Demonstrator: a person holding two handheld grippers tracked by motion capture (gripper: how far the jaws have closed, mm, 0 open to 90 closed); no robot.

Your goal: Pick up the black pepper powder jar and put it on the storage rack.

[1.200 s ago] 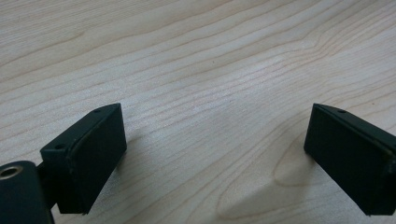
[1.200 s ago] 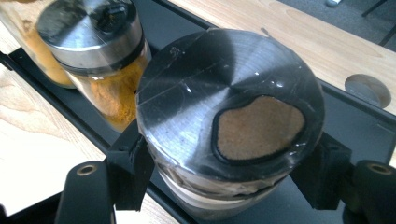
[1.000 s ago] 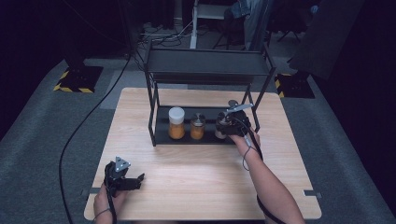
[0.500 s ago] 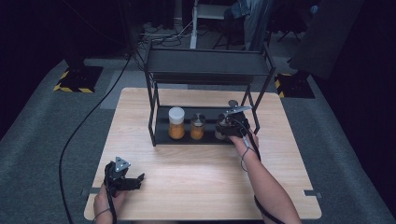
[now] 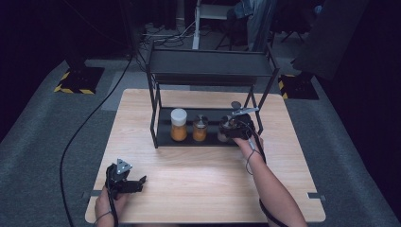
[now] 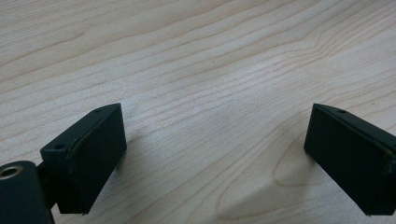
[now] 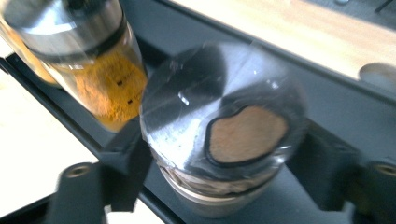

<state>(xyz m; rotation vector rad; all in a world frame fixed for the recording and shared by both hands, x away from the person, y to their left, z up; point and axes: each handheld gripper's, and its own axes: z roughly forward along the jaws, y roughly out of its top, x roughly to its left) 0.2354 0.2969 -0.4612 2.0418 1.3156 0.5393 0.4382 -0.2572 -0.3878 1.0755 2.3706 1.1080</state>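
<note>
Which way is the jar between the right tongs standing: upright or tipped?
Upright: the jar stands on the shelf, its lid facing up.

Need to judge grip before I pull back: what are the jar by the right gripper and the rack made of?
Jar: clear glass or hard plastic, since brown powder shows through; its lid looks like brushed metal, with streaked glare. Rack: apparently matte black painted metal, thin legs.

Wood surface (image 5: 203, 189) is carrying a black rack (image 5: 208, 66); its bottom shelf (image 5: 210, 141) is holding three spice jars (image 5: 200, 128).
</note>
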